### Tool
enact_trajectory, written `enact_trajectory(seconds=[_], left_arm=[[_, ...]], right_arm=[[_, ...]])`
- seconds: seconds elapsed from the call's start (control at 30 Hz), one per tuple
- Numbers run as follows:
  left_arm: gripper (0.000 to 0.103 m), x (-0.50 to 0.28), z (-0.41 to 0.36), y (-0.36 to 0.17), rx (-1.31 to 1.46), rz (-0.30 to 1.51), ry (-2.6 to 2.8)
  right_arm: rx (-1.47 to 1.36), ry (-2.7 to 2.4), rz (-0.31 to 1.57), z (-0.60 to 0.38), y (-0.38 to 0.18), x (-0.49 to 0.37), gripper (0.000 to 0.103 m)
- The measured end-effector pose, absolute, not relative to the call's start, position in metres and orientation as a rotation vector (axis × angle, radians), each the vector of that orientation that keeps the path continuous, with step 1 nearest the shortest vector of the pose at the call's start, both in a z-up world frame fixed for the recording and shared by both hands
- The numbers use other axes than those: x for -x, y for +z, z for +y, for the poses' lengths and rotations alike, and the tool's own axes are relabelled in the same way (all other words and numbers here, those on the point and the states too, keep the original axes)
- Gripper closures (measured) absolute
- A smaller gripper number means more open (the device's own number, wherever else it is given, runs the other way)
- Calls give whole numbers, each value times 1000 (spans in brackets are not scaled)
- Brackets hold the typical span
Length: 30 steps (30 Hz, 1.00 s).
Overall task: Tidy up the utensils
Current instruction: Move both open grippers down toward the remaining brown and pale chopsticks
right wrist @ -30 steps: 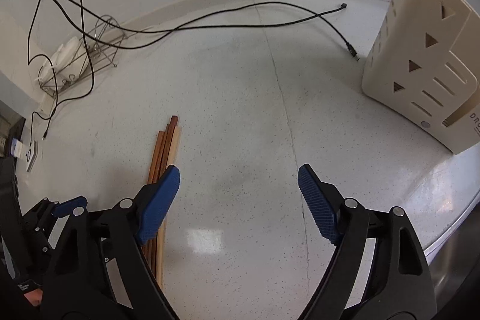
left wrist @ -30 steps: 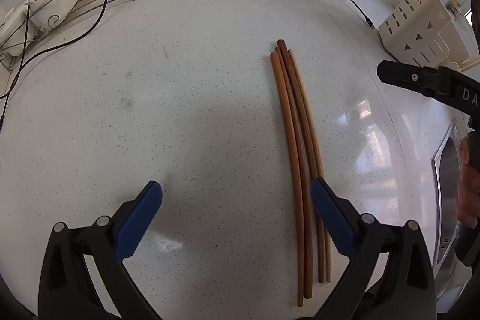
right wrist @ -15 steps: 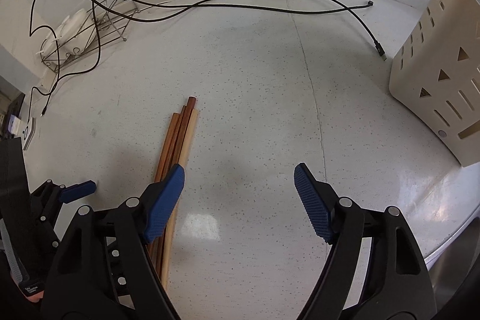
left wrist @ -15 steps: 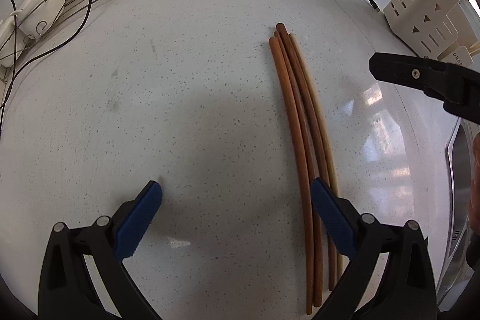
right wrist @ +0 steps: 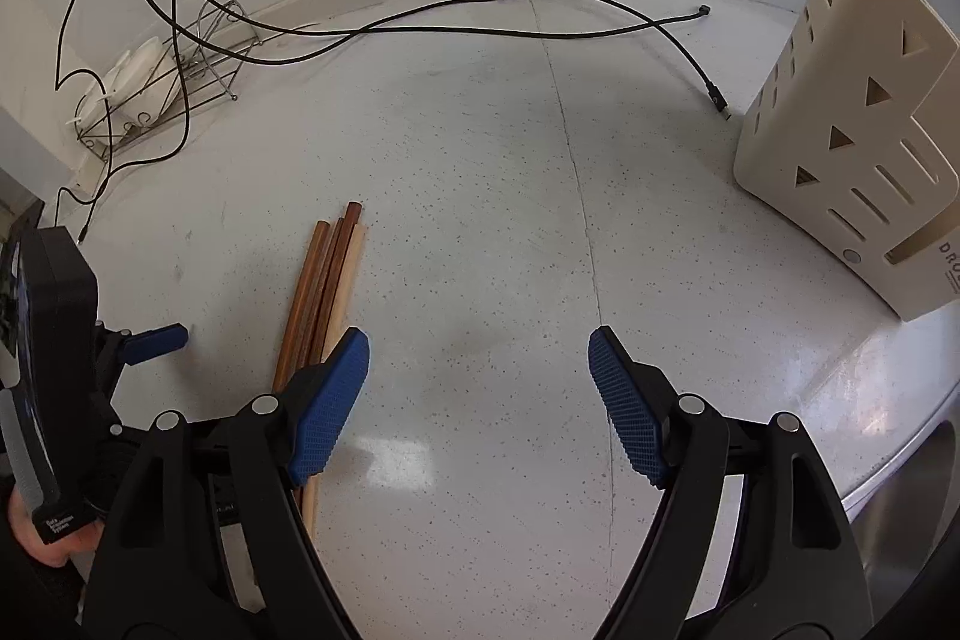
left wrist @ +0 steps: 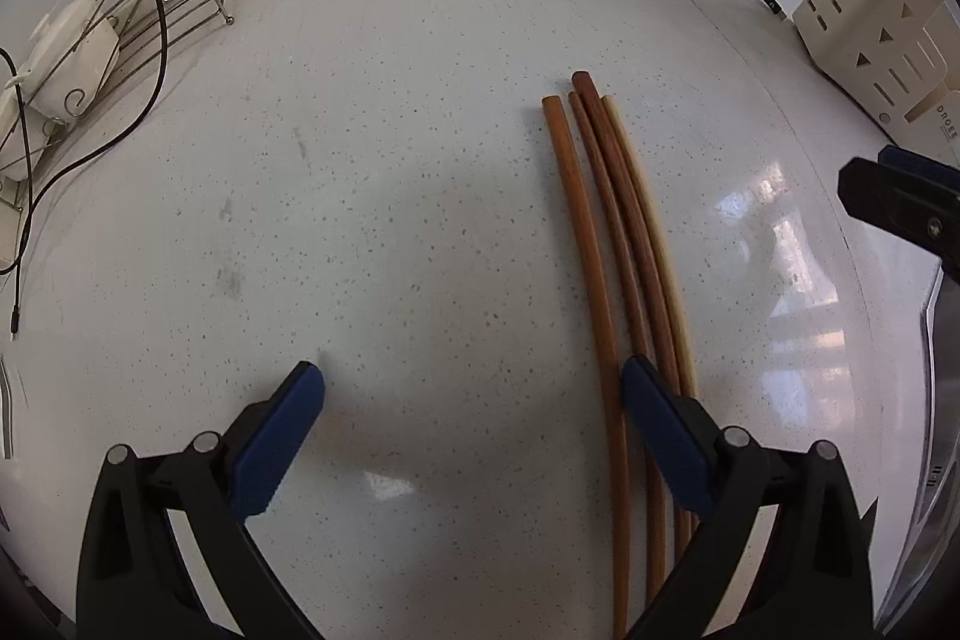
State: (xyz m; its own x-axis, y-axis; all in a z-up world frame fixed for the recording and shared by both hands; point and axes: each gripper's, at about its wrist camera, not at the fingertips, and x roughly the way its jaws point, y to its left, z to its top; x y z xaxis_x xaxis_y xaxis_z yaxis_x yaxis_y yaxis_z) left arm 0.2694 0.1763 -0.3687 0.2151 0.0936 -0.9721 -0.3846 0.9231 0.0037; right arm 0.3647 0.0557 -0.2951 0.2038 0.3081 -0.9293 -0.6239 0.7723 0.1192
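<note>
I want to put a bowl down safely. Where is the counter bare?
Bare: the wide middle between the chopsticks and the cream utensil holder, and the patch left of the chopsticks. Crowded: the back-left corner with the wire rack and black cables.

Bright, sharp fisheye views; window glare on the glossy counter [left wrist: 798, 244], dark vignetted corners

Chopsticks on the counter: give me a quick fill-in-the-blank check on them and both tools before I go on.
1. The number of chopsticks lying side by side on the counter is ____.
2. The left tool has its jaws ____, gripping nothing.
3. The palest chopstick lies on the side of the bundle nearest the ____ tool.
4. The beige utensil holder has cut-outs shaped as slots and ____.

Missing words: four; open; right; triangles
</note>
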Motion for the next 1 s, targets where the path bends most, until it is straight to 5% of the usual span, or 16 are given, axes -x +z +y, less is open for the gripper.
enact_trajectory(seconds=[1.0], left_arm=[[5, -295, 194, -365, 265, 1320, 342]], right_arm=[[473, 685, 1245, 73, -319, -287, 31]])
